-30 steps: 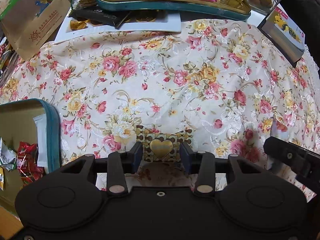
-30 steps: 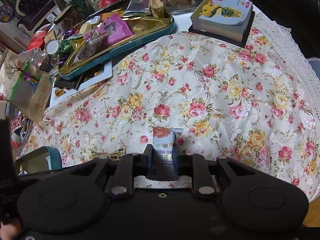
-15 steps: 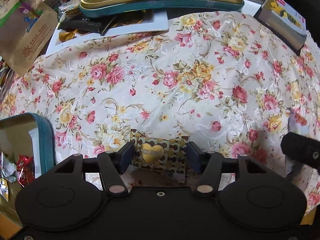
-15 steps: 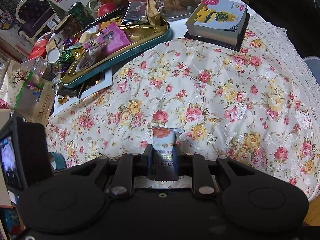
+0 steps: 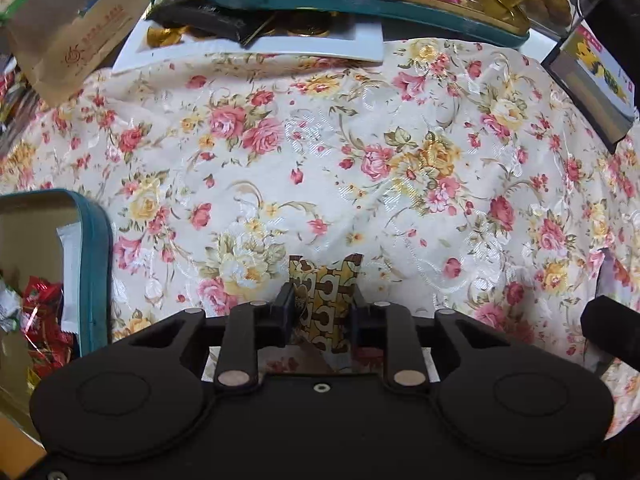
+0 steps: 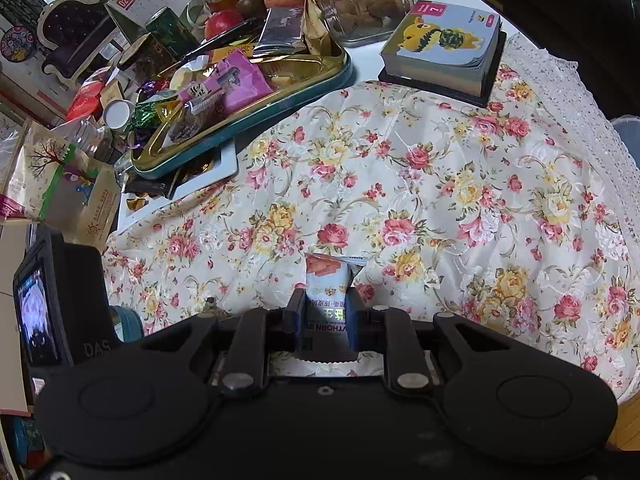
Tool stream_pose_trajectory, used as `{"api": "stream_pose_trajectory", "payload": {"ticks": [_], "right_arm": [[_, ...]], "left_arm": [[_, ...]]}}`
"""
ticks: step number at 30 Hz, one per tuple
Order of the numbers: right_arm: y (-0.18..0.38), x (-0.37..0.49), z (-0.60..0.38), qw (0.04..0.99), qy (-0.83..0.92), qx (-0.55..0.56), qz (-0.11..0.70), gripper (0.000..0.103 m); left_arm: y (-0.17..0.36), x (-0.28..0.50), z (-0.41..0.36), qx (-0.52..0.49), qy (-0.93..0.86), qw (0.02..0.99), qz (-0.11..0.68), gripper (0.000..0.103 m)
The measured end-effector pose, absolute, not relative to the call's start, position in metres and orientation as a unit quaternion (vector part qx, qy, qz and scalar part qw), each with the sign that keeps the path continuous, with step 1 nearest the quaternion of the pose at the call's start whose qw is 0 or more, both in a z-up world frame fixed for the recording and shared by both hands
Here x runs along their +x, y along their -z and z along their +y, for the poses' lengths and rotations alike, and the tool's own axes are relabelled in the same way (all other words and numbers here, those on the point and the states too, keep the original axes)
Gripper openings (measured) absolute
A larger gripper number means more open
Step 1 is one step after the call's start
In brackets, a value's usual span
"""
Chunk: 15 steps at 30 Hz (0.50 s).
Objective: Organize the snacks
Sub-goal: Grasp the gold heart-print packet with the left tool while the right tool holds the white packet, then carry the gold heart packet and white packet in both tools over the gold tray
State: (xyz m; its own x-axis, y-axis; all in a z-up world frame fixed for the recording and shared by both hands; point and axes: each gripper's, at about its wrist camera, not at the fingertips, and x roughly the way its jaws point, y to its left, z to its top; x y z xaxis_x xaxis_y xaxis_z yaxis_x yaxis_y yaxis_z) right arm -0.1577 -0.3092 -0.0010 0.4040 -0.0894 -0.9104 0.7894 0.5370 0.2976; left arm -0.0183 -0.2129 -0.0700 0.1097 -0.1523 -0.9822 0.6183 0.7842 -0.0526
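A gold-and-brown patterned snack packet (image 5: pixel 326 280) stands crumpled on the floral tablecloth (image 5: pixel 360 160). My left gripper (image 5: pixel 322 312) is closing on it, and both pads press its sides. A white-and-blue snack packet (image 6: pixel 326 276) sticks out forward from my right gripper (image 6: pixel 324 316), which is shut on it just above the cloth. At the left edge of the left wrist view sits an open teal tin (image 5: pixel 94 264) holding red-wrapped sweets (image 5: pixel 40 312). The back of my left gripper (image 6: pixel 48 300) shows at the left in the right wrist view.
A teal-and-gold tray (image 6: pixel 256 116) heaped with snacks lies at the far side on a white board (image 5: pixel 260 44). A thick block calendar (image 6: pixel 444 48) sits far right. A brown paper bag (image 5: pixel 76 36), bottles, fruit and a jar crowd the back left.
The left jaws spread wide around the flat patterned packet, then closed and squeezed it narrow. The right gripper kept its hold and place.
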Motion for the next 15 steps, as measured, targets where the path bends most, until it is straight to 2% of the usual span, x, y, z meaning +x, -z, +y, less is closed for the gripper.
{"api": "stream_pose_trajectory", "payload": {"ticks": [4, 15], "right_arm": [[-0.003, -0.157, -0.308, 0.750, 0.292, 0.379, 0.456, 0.021], [-0.005, -0.149, -0.302, 0.753, 0.289, 0.376, 0.457, 0.021]], "left_arm": [[0.063, -0.012, -0.204, 0.169, 0.264, 0.717, 0.623, 0.023], [0.033, 0.001, -0.176, 0.138, 0.264, 0.726, 0.620, 0.023]]}}
